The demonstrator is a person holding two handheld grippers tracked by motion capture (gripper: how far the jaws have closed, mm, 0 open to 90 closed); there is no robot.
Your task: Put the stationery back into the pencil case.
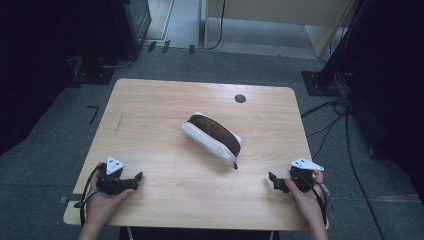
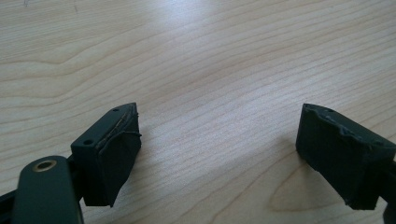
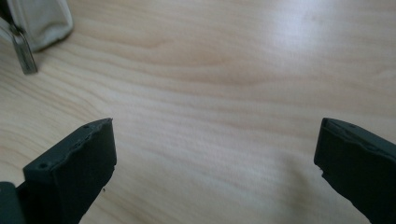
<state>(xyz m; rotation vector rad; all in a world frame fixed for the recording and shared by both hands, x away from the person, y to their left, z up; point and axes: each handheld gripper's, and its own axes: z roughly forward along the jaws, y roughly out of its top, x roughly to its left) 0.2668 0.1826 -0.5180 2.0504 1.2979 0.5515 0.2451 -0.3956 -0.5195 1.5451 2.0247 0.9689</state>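
A white pouch (image 1: pixel 212 134) with a brown top lies slanted in the middle of the wooden table (image 1: pixel 150 105), its zip pull (image 1: pixel 235 165) hanging at the near end. My left gripper (image 1: pixel 134 181) rests at the near left of the table, held in a hand, its jaws pointing right. In the left gripper view its jaws (image 2: pixel 219 140) stand open over bare wood. My right gripper (image 1: pixel 275 183) sits at the near right, pointing left, well short of the pouch. Its own view has it (image 3: pixel 215 140) open with nothing between the jaws, and the pouch corner (image 3: pixel 42 21) and zip pull (image 3: pixel 23 51) at the upper left.
A round dark cable hole (image 1: pixel 240 98) sits near the table's far edge. Cables (image 1: pixel 330 120) run over the grey floor to the right of the table. Dark equipment and stands line the left and right sides of the room.
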